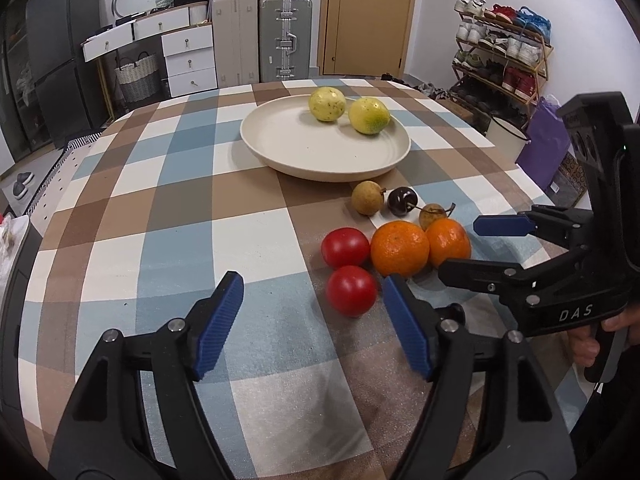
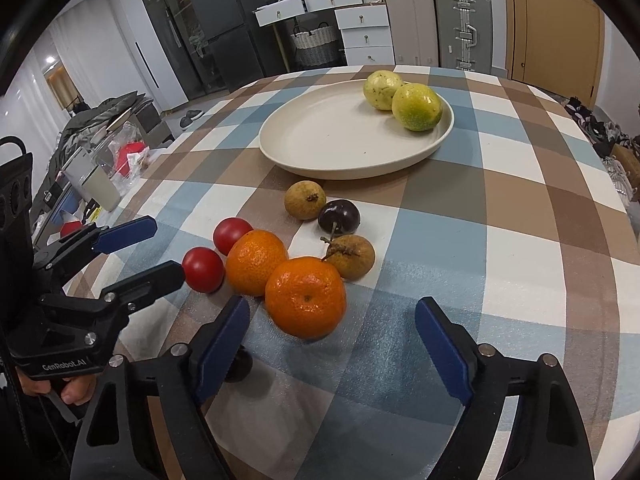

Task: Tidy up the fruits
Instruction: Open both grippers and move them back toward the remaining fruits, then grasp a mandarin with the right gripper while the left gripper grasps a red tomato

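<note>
Ribbed blue fingers [image 1: 408, 328] flank smooth round tomato [image 1: 351, 290] on checked cloth [image 1: 160, 240].

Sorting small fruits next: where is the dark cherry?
On the tablecloth just in front of the plate, the dark cherry sits between two brown longans.

A checked cloth [image 1: 168, 184] covered the tabletop. On it sat a cream plate [image 1: 304, 152], and nearer, clustered together, two red tomatoes [image 1: 345, 246], two oranges [image 1: 399, 247], two brown fruits [image 1: 367, 197] and a dark cherry [image 1: 401, 201].
</note>
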A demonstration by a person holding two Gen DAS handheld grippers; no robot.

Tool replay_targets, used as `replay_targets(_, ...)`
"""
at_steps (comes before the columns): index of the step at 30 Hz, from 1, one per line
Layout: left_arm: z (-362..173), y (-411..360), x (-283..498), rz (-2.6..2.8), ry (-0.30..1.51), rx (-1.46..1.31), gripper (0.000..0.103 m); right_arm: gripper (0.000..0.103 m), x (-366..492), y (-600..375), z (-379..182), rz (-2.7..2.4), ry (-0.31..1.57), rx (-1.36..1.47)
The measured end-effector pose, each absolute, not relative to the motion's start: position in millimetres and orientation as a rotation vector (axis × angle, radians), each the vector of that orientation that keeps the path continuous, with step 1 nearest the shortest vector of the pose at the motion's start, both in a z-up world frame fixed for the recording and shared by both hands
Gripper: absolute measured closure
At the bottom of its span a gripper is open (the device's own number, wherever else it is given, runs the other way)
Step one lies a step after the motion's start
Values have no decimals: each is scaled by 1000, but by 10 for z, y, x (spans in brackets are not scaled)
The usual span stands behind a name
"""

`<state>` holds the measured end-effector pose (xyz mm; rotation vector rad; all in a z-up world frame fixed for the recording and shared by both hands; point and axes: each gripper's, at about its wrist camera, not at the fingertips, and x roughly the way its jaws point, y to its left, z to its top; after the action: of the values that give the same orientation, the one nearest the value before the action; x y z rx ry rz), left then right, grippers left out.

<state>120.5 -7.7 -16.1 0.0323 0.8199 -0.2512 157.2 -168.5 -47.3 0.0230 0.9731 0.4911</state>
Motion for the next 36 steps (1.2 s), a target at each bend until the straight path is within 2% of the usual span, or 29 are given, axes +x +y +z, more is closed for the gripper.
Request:
replay_targets(21,-342,-227,1373,-292,893,54,32,42,1559,-1604,-502,535,960,4)
replay_targets(26,-358,-235,1390,-299,901,45,31,42,1560,-1584,-494,541,958,5)
replay_targets(28,-377,-236,1403,-290,909,47,21,42,1563,-1582,-496,541,960,5)
replay_targets(36,-428,-165,1466,-278,929,7,21,42,1582,-1605,-504,537,959,14)
